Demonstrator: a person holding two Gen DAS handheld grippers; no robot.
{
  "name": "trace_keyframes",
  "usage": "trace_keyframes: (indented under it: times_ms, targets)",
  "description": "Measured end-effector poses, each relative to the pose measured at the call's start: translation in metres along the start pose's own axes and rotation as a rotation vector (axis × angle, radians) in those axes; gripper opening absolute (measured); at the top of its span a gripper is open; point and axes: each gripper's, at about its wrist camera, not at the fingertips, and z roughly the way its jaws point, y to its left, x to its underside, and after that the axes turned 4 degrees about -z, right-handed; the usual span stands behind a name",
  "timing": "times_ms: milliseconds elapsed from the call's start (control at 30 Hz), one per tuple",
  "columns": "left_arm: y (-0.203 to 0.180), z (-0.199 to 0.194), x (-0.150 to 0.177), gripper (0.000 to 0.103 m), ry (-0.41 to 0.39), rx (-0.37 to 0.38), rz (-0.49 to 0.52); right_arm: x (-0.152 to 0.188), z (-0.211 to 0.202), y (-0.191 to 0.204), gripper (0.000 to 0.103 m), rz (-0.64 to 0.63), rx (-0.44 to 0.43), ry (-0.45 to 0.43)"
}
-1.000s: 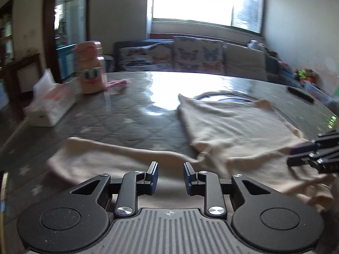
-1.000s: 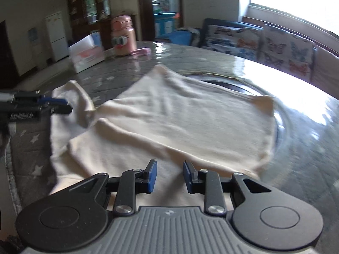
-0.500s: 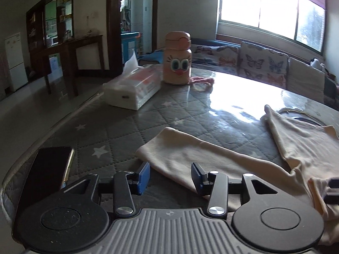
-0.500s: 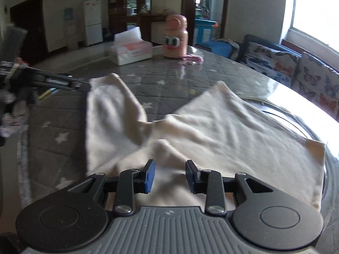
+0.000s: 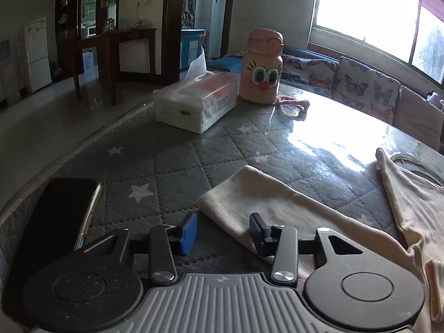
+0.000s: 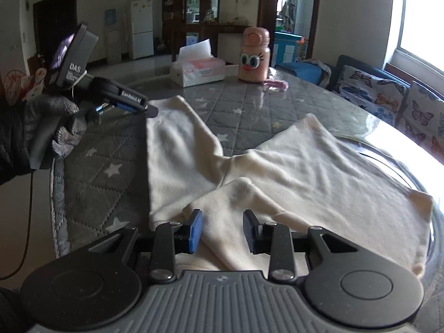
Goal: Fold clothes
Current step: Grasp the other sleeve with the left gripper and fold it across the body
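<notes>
A cream long-sleeved top [image 6: 319, 172] lies spread on the grey quilted table [image 6: 244, 108]. One sleeve [image 5: 266, 197] stretches out to the left, its cuff just in front of my left gripper [image 5: 223, 229]. The left gripper is open and empty, jaws on either side of the cuff's near corner. It also shows in the right wrist view [image 6: 138, 105], held in a gloved hand above the sleeve end. My right gripper [image 6: 223, 233] is open and empty over a folded-in fold of the top [image 6: 241, 194] at the near edge.
A black phone [image 5: 58, 216] lies at the table's near left edge. A tissue box [image 5: 194, 105] and a pink cartoon-faced bottle [image 5: 262, 69] with a pink strap stand farther back. A sofa with butterfly cushions [image 5: 358, 83] runs behind the table.
The left gripper has swung left from the sleeve's middle to its cuff and opened wider. The right gripper has turned left and opened wider over the top's near edge.
</notes>
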Motion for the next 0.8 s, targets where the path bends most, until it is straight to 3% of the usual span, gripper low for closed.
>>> trace_keyframes:
  times_ms: [67, 133, 333, 567, 800]
  targets:
    - [0.001, 0.002, -0.002, 0.007, -0.003, 0.011, -0.008, 0.002, -0.007, -0.005, 0.032, 0.024, 0.008, -0.006]
    - [0.001, -0.001, -0.005, 0.004, -0.011, 0.024, -0.018, 0.004, -0.013, -0.009, 0.032, 0.047, 0.015, -0.010]
    - [-0.026, -0.043, -0.017, 0.003, -0.112, 0.144, 0.013, 0.016, -0.038, -0.026, 0.032, 0.123, 0.073, -0.036]
    - [-0.095, -0.106, -0.025, 0.003, -0.198, 0.403, 0.134, 0.035, -0.063, -0.050, 0.032, 0.222, 0.147, -0.053]
    - [-0.173, -0.140, -0.009, 0.003, -0.203, 0.638, 0.268, 0.062, -0.091, -0.070, 0.032, 0.313, 0.218, -0.080]
